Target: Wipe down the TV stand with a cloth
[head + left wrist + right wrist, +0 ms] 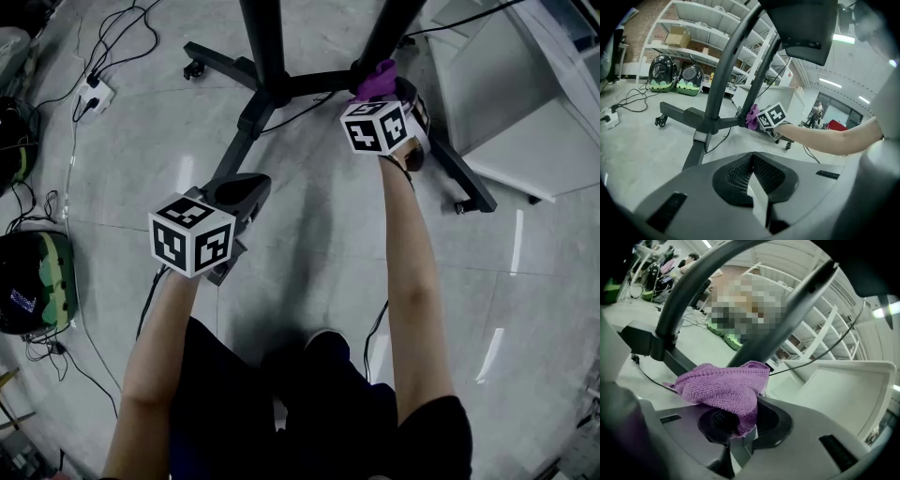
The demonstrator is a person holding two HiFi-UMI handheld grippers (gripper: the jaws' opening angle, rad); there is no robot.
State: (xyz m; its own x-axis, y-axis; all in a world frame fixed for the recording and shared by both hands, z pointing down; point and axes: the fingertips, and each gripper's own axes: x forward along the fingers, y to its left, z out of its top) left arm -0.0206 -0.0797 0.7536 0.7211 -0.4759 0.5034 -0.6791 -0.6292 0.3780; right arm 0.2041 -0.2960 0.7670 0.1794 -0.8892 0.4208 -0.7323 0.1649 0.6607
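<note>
The TV stand (pixel 272 89) is black, with wheeled legs spread on the floor and two slanted posts. My right gripper (pixel 375 86) is shut on a purple cloth (pixel 377 81), pressed against the right post where it meets the crossbar. In the right gripper view the purple cloth (pixel 724 389) bulges out of the jaws just below the post (pixel 787 310). My left gripper (pixel 242 192) hangs above the stand's front left leg (pixel 234 150), shut, with nothing in it. The left gripper view shows the stand (pixel 717 117) ahead and the cloth (pixel 752 117) beside the right gripper's marker cube (pixel 771 118).
A white power strip (pixel 94 94) with cables lies at the far left. A green helmet-like bag (pixel 33 281) sits at the left edge. A white cabinet (pixel 525 103) stands to the right. White shelving (pixel 693 42) is behind the stand.
</note>
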